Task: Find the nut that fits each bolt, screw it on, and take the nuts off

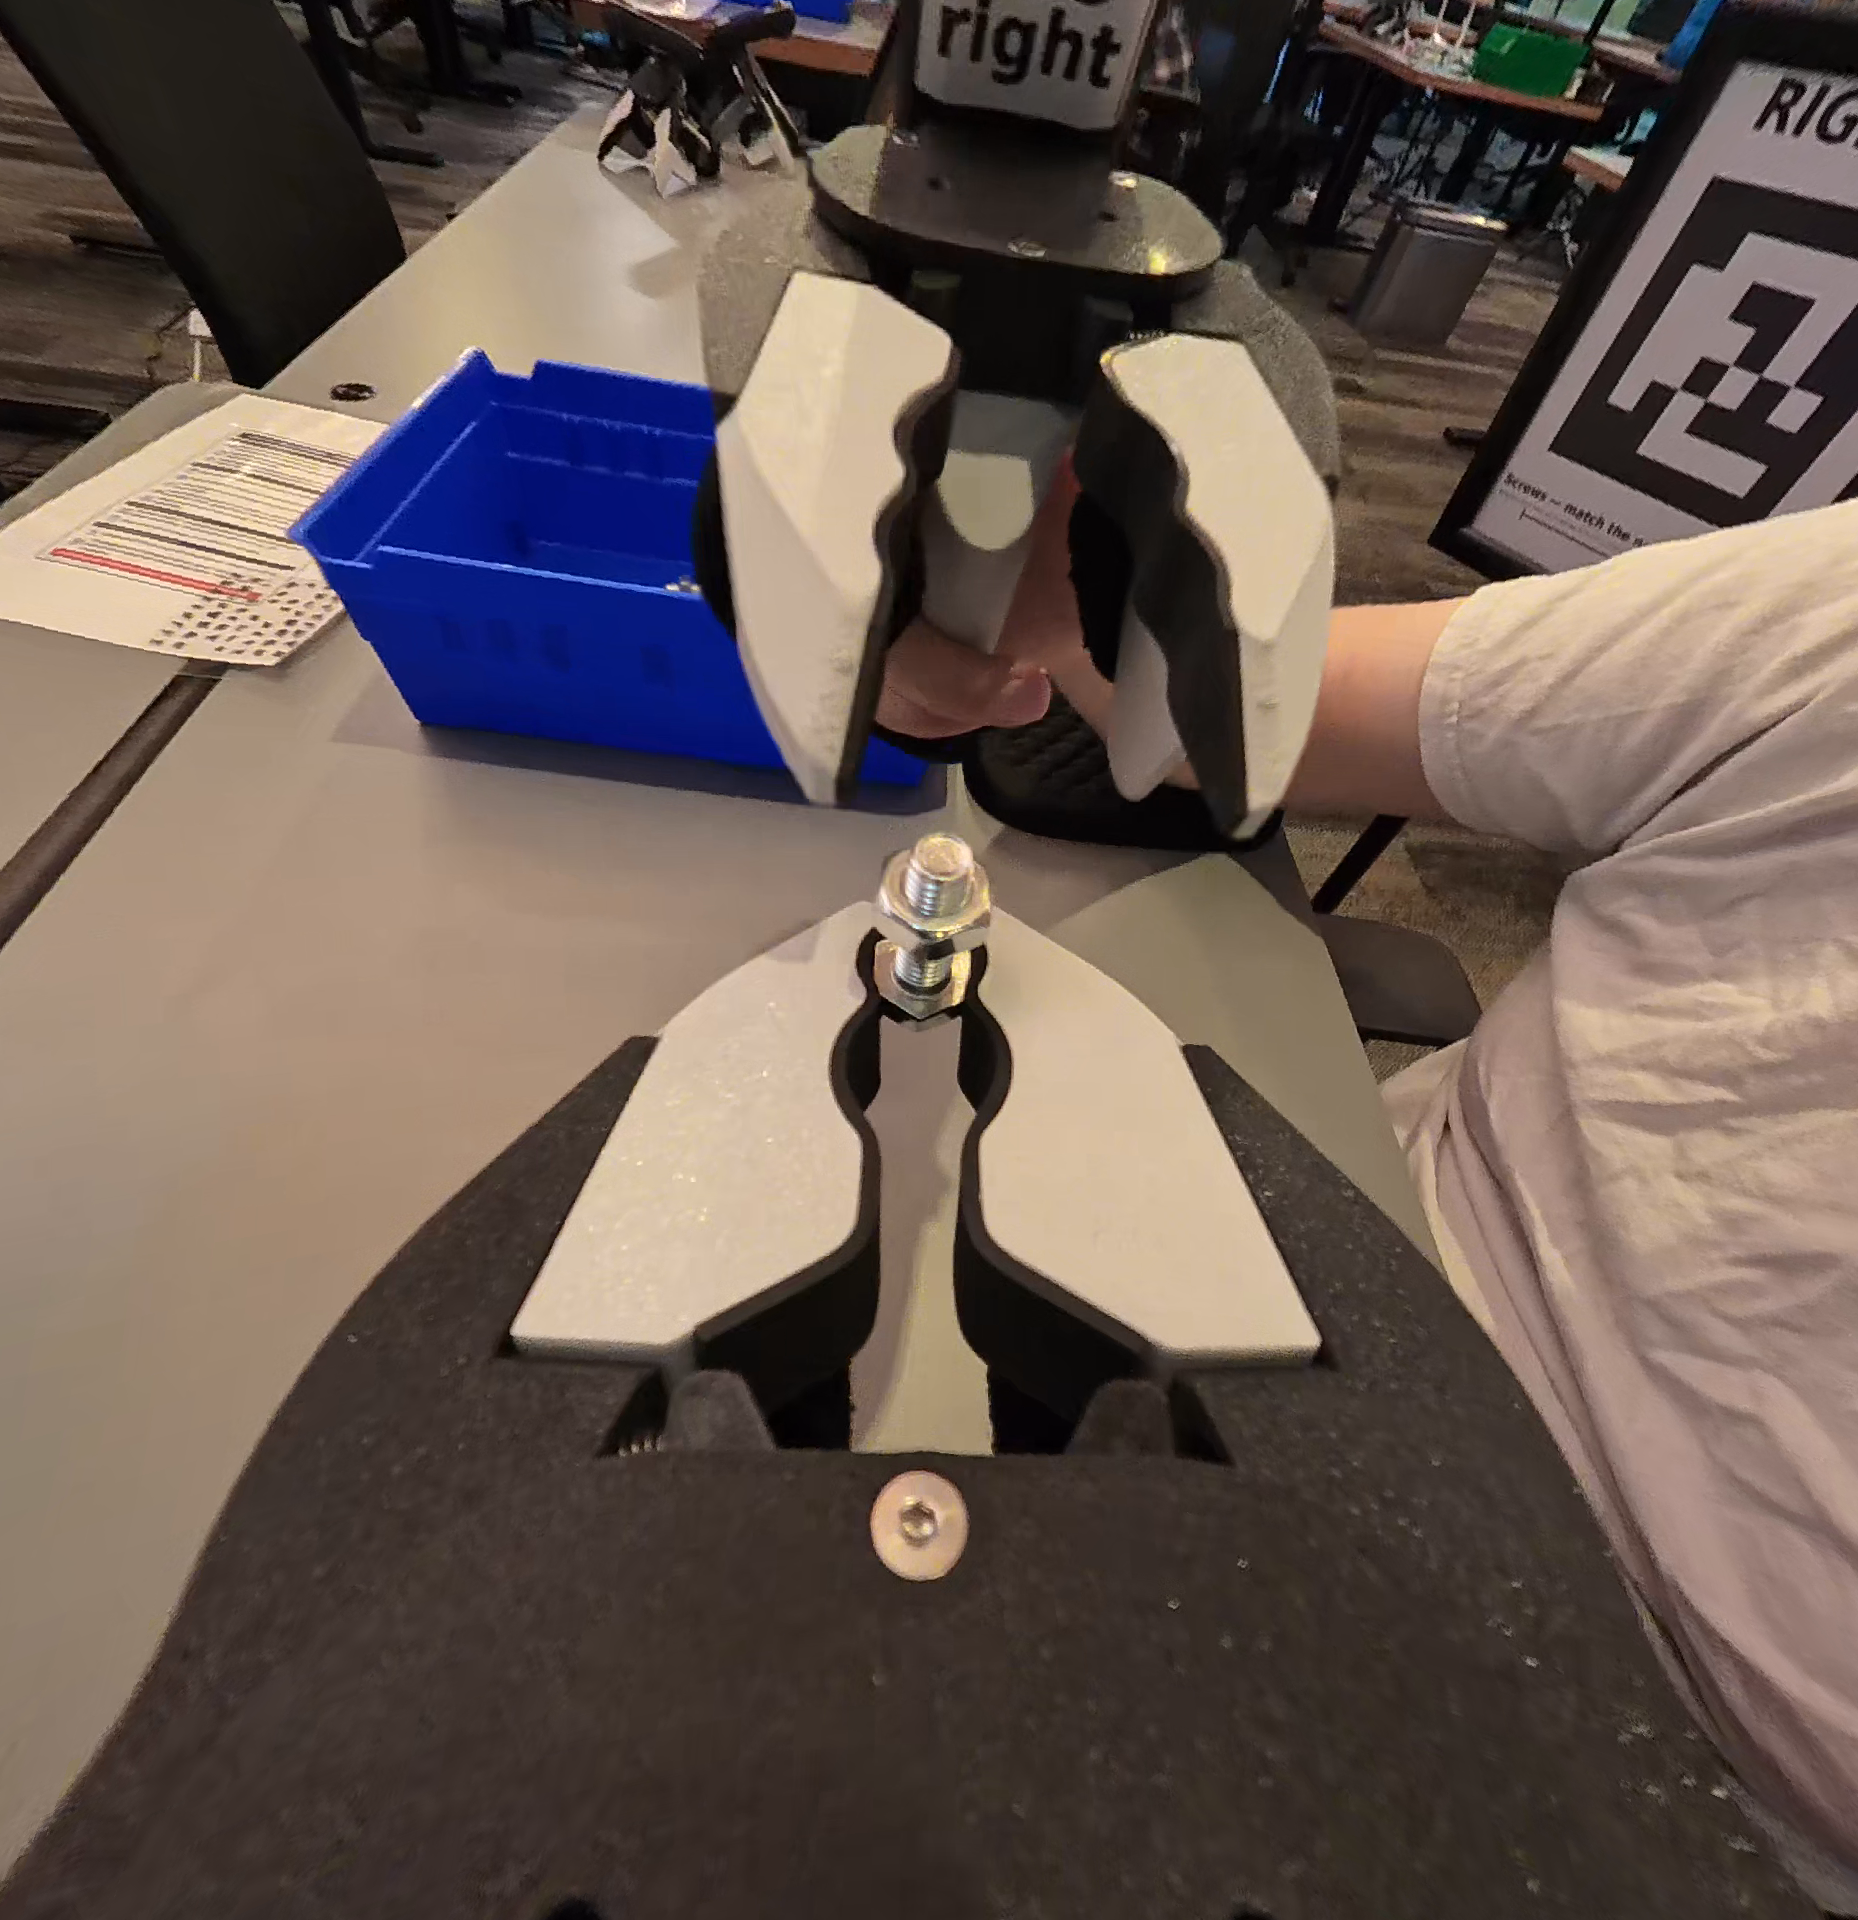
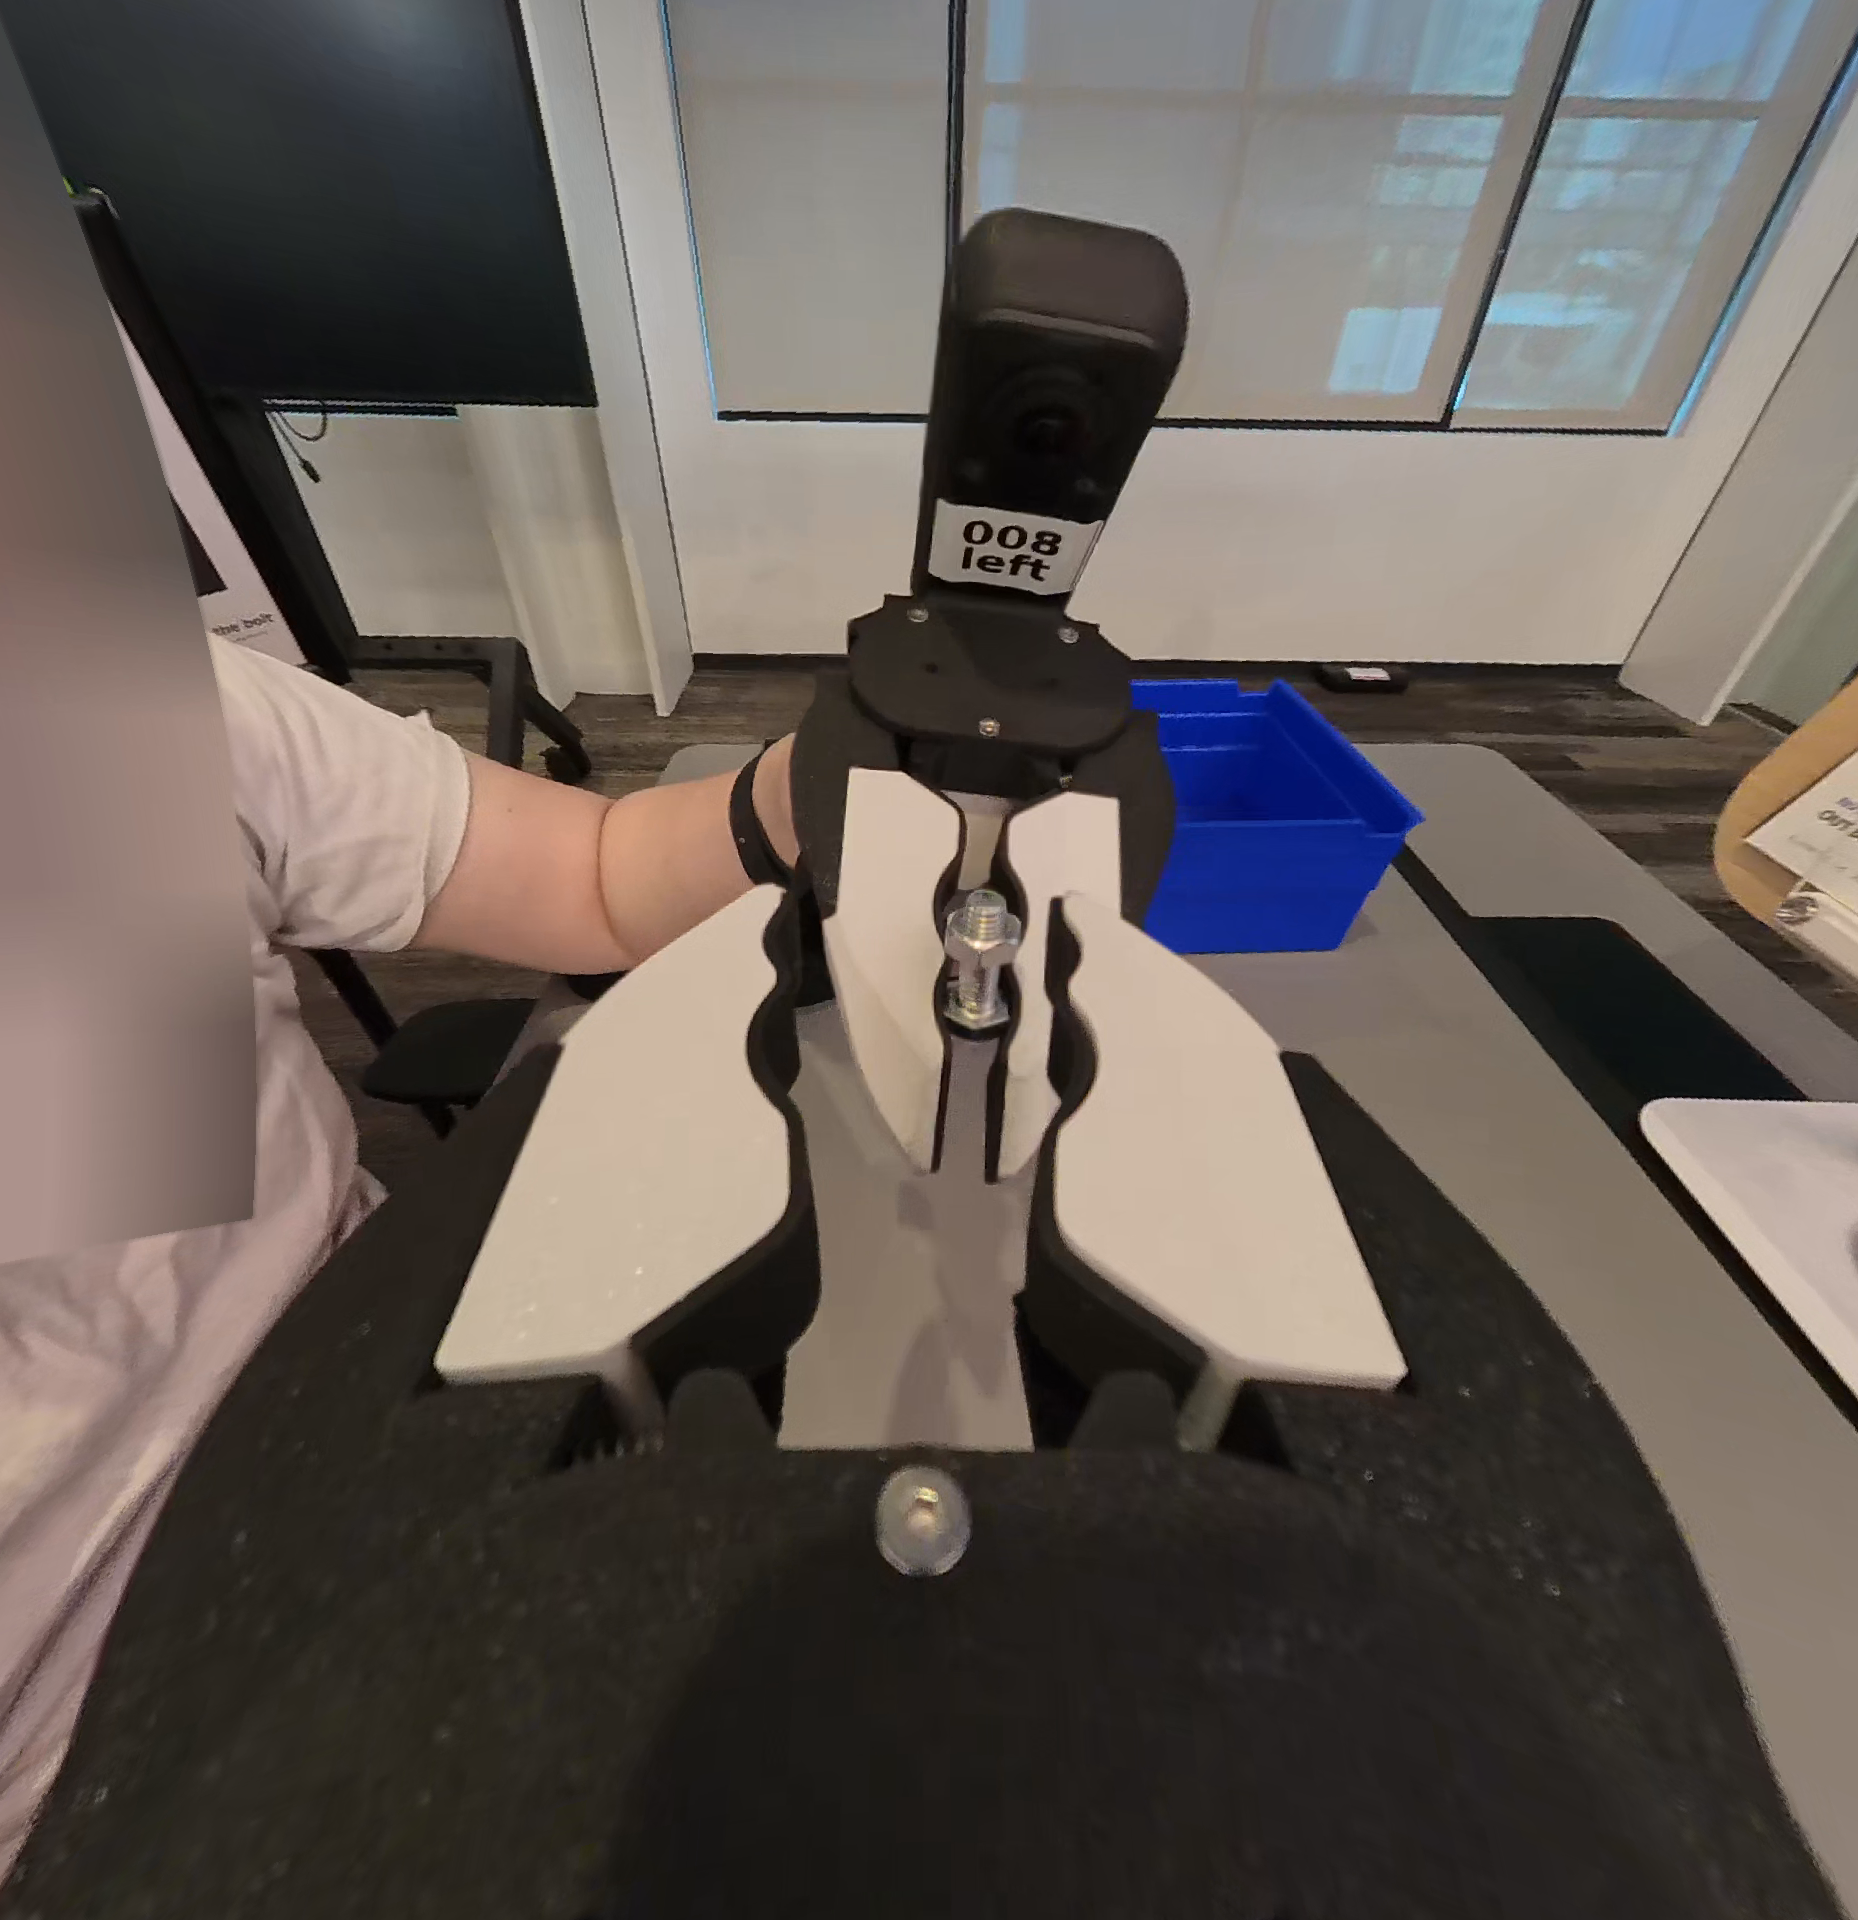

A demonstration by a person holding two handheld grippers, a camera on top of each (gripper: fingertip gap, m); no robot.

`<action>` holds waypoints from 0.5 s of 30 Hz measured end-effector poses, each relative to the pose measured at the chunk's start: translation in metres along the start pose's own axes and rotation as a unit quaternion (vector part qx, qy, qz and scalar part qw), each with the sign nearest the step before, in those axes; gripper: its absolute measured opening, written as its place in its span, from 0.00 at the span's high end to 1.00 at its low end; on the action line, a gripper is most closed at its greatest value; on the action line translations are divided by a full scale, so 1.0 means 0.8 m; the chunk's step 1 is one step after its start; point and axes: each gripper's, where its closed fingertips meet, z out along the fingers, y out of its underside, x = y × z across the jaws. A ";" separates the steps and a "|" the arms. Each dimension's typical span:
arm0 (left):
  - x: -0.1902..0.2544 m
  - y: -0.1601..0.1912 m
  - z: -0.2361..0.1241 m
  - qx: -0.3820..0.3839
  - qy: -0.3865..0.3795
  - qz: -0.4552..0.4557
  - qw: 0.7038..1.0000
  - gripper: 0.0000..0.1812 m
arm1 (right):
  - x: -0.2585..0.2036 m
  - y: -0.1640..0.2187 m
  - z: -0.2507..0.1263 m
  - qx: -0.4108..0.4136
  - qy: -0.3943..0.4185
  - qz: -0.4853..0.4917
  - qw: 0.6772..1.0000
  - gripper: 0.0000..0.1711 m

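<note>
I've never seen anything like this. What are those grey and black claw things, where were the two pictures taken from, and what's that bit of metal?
They are hand-held grippers, one in each of a person's hands, each carrying a camera that looks along its jaws. So each picture shows its own gripper below and the other one facing it. The left gripper is shut on the head of a bolt standing upright, with a nut threaded on its shaft. The right gripper is open, its jaws either side of the nut, not yet gripping. Behind, on the grey table, sits a blue bin.
</note>
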 end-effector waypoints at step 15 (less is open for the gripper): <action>0.000 0.001 0.000 -0.006 -0.008 0.008 1.000 0.95 | 0.004 -0.002 -0.008 -0.004 0.007 0.003 1.000 0.85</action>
